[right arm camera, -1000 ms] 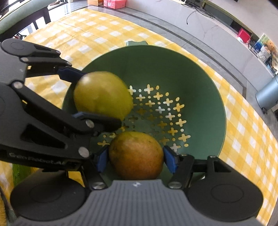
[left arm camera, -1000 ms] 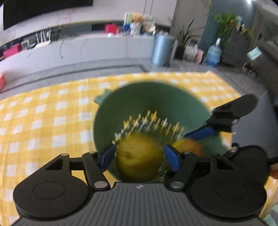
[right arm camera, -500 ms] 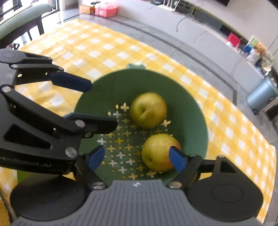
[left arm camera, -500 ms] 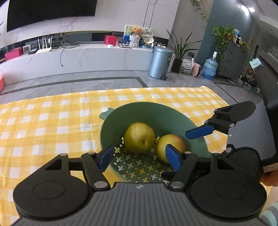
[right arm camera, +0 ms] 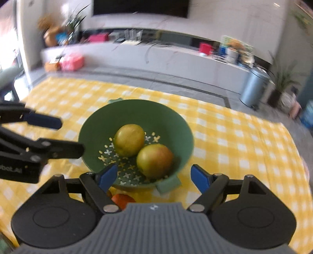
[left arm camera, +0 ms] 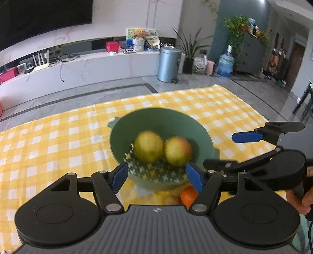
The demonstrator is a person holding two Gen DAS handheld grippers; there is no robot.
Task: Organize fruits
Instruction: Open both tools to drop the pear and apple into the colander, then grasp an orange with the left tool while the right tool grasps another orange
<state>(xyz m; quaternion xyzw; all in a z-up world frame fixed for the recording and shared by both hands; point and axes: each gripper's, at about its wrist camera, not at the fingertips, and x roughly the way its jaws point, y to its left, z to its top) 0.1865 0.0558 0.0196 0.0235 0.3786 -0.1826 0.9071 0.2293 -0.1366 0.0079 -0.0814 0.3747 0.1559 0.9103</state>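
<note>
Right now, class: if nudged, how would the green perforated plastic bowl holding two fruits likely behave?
The green perforated plastic bowl probably slides on the checked yellow cloth rather than tipping. Its two round yellow-green fruits would likely roll inside.

Green bowl point(right arm camera: 182, 125) mid-cloth, two fruits inside; checked tablecloth point(right arm camera: 244, 144) bare around; orange point(left arm camera: 187, 195) near bowl's front.

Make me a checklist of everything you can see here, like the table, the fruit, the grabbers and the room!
Surface: yellow checked cloth over the table.
Job's things: green bowl with cross-shaped holes holds two yellow-green fruits, touching; orange fruit lies on the cloth by the bowl's near side.
Clutter: nothing seen.
Grippers: left gripper and right gripper have open, empty jaws.
Cables: wires on the white ledge.
Surroundings: metal bin, water jug, potted plants, dark screen.
</note>
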